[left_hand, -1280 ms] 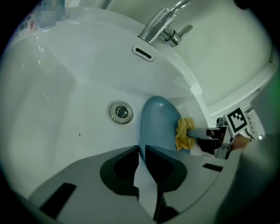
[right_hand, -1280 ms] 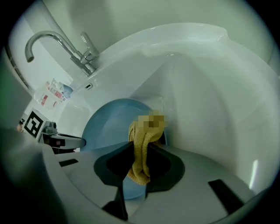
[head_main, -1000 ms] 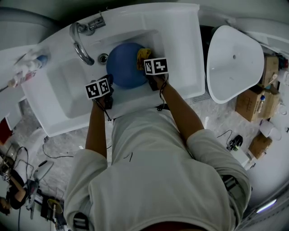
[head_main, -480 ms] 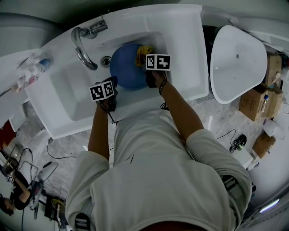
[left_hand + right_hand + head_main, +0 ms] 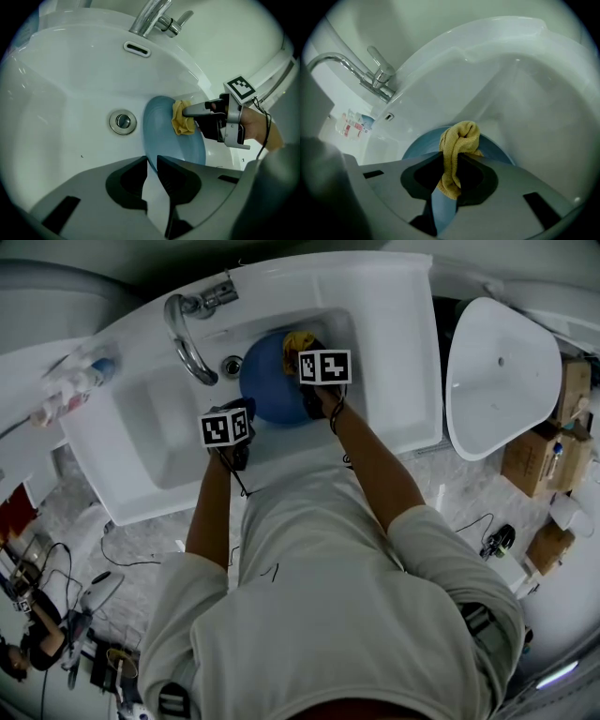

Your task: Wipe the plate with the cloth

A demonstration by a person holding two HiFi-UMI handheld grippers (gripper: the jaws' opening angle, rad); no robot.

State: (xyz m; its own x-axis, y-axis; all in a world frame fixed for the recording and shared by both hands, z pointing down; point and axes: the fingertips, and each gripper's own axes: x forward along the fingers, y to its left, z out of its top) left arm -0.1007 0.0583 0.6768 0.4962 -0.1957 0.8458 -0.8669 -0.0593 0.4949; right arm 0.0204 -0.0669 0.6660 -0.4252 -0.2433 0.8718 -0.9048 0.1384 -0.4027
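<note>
**Two grippers at a blue plate in the sink**

Both grippers reach down into a white sink point(image 5: 375, 306), which fills the upper middle of the head view. The person's arms run up to it from the bottom of the frame. A blue plate point(image 5: 270, 390) stands tilted on its edge in the sink, just right of the drain point(image 5: 123, 122) and below the chrome tap point(image 5: 187, 343).

The right gripper point(image 5: 450, 154) has its jaws closed on a yellow cloth point(image 5: 460, 138). The cloth is pinched between the two pads. Its bunched end sticks out past the tips and lies against the face of the plate, near the plate's upper right edge in the left gripper view.

The left gripper point(image 5: 151, 161) sits at the lower left edge of the plate in the head view. Its jaws have just been opening and now stand a little apart. The plate's bottom rim reaches just into the mouth of the gap, close to the left tip. White sink shows through the rest of the gap, and the pads do not visibly press on the rim.
</note>
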